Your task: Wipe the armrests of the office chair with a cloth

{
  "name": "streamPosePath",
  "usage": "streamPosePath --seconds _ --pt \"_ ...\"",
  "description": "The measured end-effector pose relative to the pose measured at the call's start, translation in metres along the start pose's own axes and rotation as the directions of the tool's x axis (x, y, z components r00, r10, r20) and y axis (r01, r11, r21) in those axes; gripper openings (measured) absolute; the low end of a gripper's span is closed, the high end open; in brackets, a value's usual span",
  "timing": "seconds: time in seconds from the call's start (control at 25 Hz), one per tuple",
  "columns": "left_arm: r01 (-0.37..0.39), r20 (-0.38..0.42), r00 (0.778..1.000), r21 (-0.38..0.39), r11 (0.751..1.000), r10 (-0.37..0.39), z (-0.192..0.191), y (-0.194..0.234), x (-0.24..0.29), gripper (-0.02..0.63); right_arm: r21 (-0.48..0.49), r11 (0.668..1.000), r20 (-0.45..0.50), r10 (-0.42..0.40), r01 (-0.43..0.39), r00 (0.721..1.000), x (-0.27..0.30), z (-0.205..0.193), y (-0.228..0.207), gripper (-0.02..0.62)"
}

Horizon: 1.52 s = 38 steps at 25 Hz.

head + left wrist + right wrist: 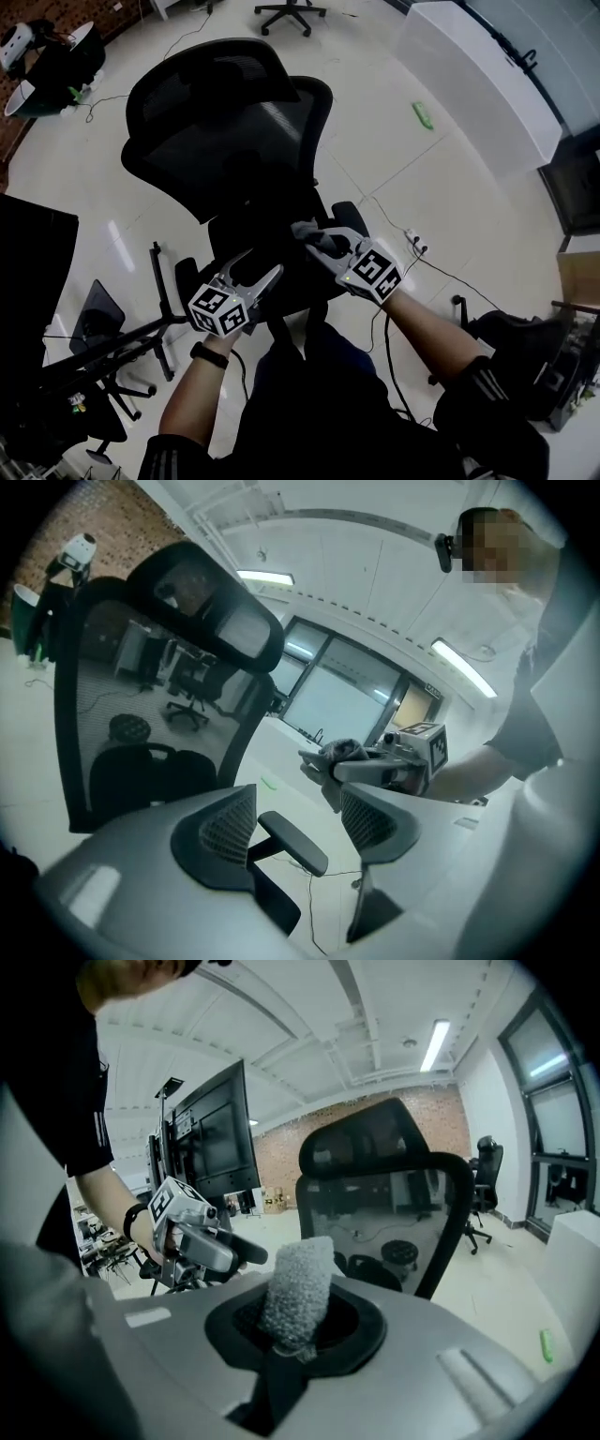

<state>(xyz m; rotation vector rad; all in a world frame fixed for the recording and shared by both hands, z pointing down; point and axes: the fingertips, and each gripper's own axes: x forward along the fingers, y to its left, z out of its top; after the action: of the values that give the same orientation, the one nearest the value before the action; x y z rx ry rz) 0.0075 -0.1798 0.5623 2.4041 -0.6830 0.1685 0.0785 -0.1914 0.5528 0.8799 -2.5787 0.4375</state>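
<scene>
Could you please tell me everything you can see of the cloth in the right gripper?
The cloth is grey, with a nubby, towel-like pile. It is bunched into a thick wad and pinched low down between the closed jaws of the right gripper, its free end standing up beyond them. In the head view it sits by the office chair, close to one armrest. Whether it touches the armrest cannot be told.

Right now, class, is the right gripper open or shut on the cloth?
Shut. In the right gripper view the right gripper has its jaws closed on the grey cloth, which sticks up bunched between them.
</scene>
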Motion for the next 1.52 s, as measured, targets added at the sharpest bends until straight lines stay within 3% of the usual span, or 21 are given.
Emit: streamPosePath --seconds 0.24,0.6,0.96,1.24,1.52 --pt "0.004 -0.104 0.995 -0.033 0.999 -0.008 -0.038 0.011 0.062 0.305 -0.02 0.999 -0.2 -0.037 0.034 0.979 0.015 -0.078 -0.071 0.037" --pt "-0.021 -0.212 0.977 -0.052 0.998 0.009 -0.083 0.033 0.125 0.305 -0.065 0.995 -0.423 -0.1 0.08 0.901 0.039 -0.178 -0.156 0.037" --pt "-0.023 -0.276 0.961 -0.066 0.998 0.004 -0.115 0.035 0.171 0.307 -0.099 0.994 -0.527 -0.083 0.036 0.846 0.063 -0.234 -0.19 0.037" --pt "-0.009 -0.303 0.953 -0.07 0.998 -0.013 -0.129 0.028 0.186 0.307 -0.107 0.993 -0.521 -0.022 -0.039 0.853 0.061 -0.241 -0.192 0.037" --pt "0.007 -0.333 0.942 -0.079 0.997 -0.033 -0.145 0.011 0.19 0.307 -0.087 0.996 -0.5 -0.02 -0.027 0.866 0.031 -0.257 -0.173 0.037"
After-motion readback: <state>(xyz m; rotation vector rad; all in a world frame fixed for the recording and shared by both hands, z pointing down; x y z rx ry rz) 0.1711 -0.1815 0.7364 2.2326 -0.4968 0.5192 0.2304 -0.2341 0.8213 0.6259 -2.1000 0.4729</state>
